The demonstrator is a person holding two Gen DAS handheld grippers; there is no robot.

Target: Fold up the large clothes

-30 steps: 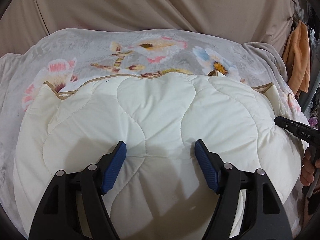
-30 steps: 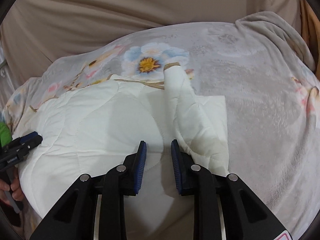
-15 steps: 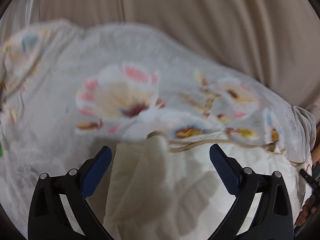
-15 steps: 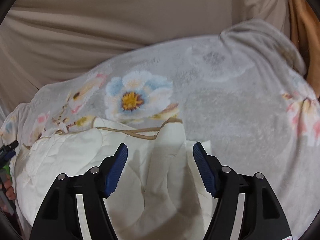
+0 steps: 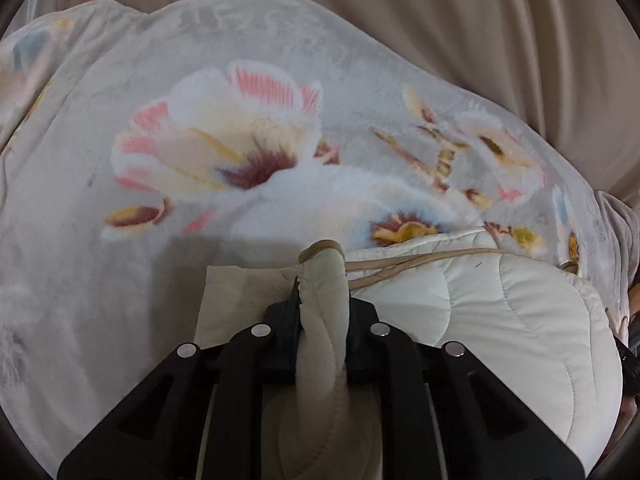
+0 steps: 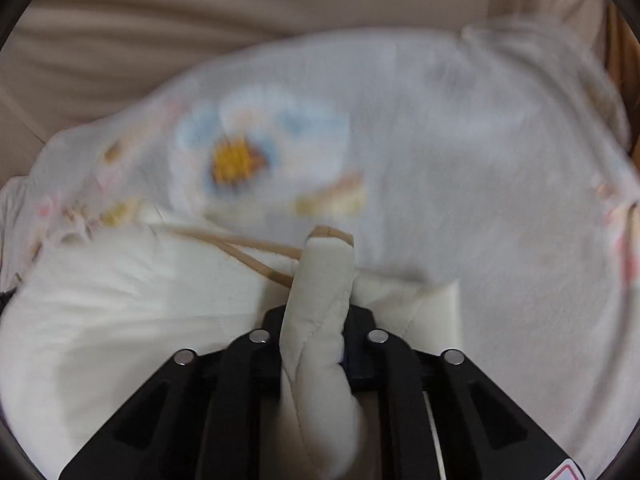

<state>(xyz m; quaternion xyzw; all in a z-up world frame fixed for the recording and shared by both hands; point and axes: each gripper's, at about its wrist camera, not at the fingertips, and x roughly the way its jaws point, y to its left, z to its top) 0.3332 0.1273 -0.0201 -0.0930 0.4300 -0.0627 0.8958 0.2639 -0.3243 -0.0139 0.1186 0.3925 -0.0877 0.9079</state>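
A cream quilted garment (image 5: 500, 320) with tan piping lies on a grey floral blanket (image 5: 200, 152). My left gripper (image 5: 322, 312) is shut on a thick padded fold at the garment's left end, which stands up between the jaws. My right gripper (image 6: 318, 320) is shut on a like fold at the garment's right end (image 6: 324, 276). The rest of the garment (image 6: 120, 300) spreads to the left in the right wrist view, which is blurred.
The floral blanket (image 6: 460, 160) covers the whole bed. A beige curtain (image 5: 440, 20) hangs behind it. A flat cream panel (image 5: 236, 300) lies under the left fold. A wooden frame edge (image 6: 624, 60) shows at far right.
Both grippers were open half a second ago, each over a garment end. Both have moved forward and closed on the padded folds. The right view is now blurred by motion.
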